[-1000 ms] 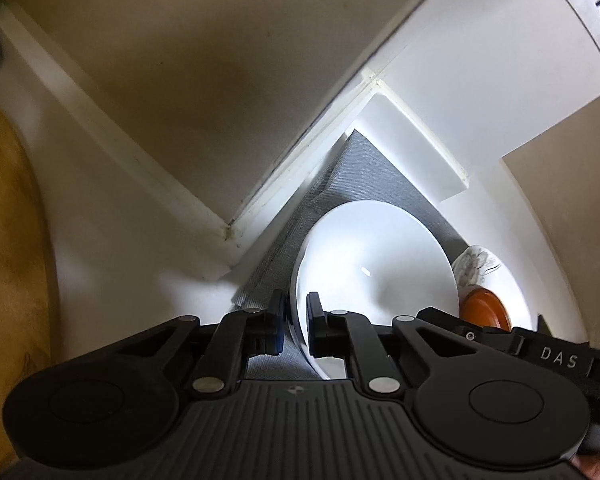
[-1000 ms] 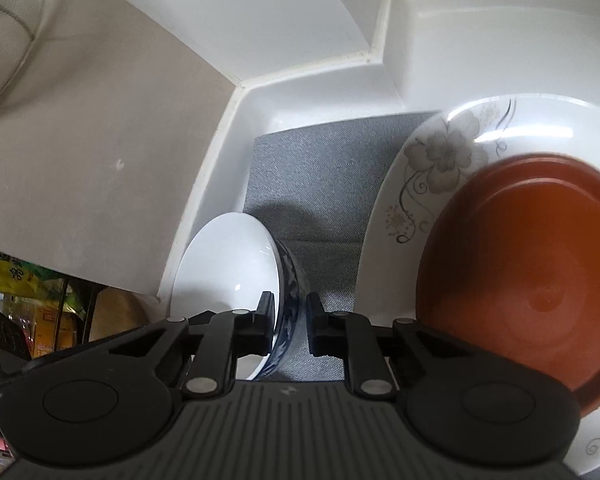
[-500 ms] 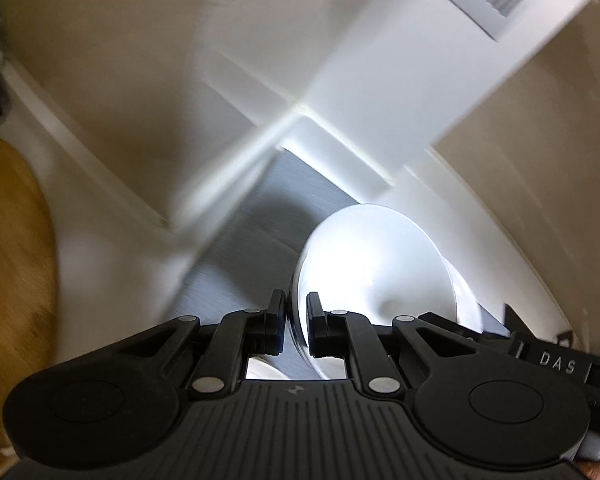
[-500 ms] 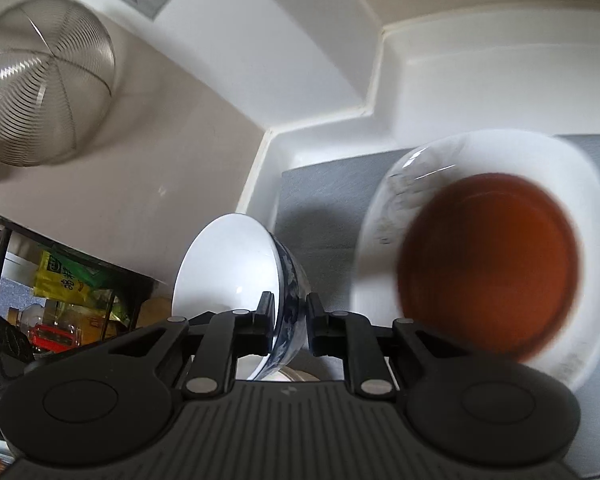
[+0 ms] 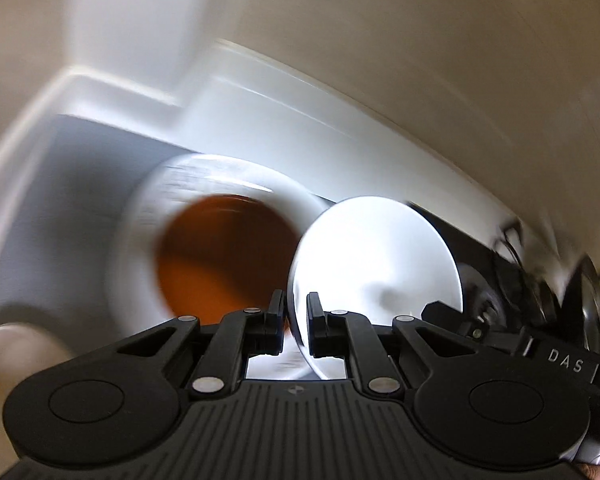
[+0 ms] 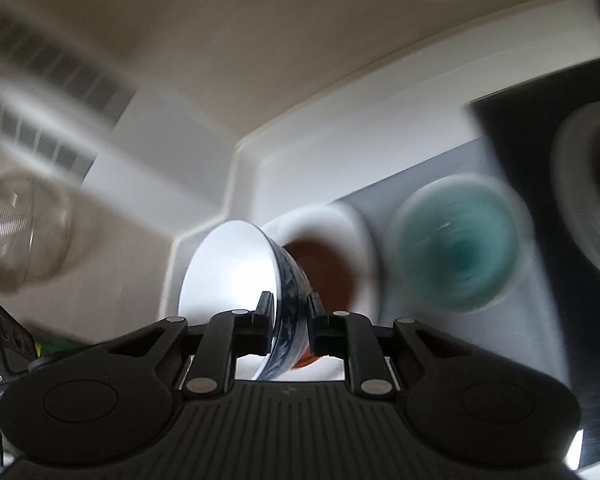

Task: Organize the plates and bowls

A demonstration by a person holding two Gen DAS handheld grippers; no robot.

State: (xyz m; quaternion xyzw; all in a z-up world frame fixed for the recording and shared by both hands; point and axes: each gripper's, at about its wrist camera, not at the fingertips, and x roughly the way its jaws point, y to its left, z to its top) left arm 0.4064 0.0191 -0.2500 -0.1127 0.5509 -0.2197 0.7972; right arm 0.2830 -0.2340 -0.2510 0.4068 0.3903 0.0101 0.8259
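Both grippers hold one white bowl with a blue patterned outside, each by its rim. In the left wrist view my left gripper (image 5: 296, 322) is shut on the bowl (image 5: 376, 256), whose white inside faces the camera. In the right wrist view my right gripper (image 6: 290, 322) is shut on the same bowl (image 6: 236, 272). Behind it, on the grey mat (image 5: 80, 184), lies a white flowered plate (image 5: 148, 216) with an orange-brown dish (image 5: 224, 256) on it. Both views are motion-blurred.
A teal bowl (image 6: 460, 248) sits on the mat right of the flowered plate. A dark surface with a clear glass lid (image 6: 588, 184) lies further right. White counter walls (image 5: 300, 112) ring the mat. A wire strainer (image 6: 24, 228) hangs at left.
Both grippers have lifted the bowl up and swung to the right. The flowered plate with the orange dish now looks smaller and farther. The teal bowl and dark surface have come into view.
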